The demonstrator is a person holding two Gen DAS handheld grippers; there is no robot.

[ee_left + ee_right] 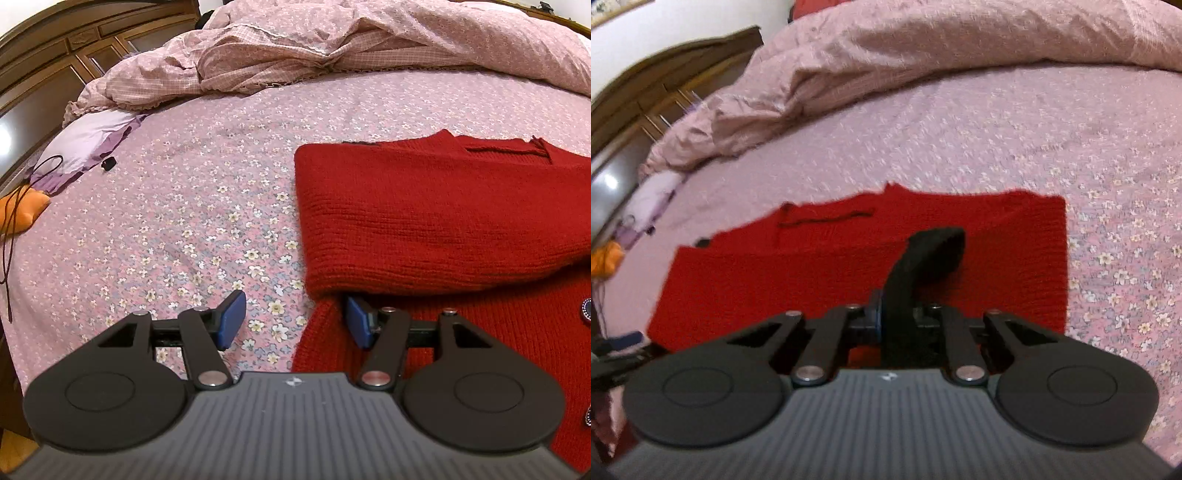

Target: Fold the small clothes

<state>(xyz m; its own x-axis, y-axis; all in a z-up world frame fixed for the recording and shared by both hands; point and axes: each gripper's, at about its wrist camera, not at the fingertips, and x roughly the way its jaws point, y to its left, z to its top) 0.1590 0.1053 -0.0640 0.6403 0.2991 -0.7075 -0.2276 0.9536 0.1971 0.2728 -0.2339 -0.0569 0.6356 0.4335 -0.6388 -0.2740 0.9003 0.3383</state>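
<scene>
**Red sweater half folded on the bed**

My left gripper [295,321] stands spread at the near left edge of the red knit sweater [443,214], pinching nothing. My right gripper [886,321] is pressed together; a black curved piece [923,258] rises in front of it, unclear what. The sweater lies on the floral bedsheet [184,206], below the rumpled quilt [332,44].

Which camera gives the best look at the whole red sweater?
The right wrist view: the folded red sweater shows nearly whole, both side edges visible, though blurred and partly behind the claw. The left wrist view is sharper but cuts off its right side.
</scene>
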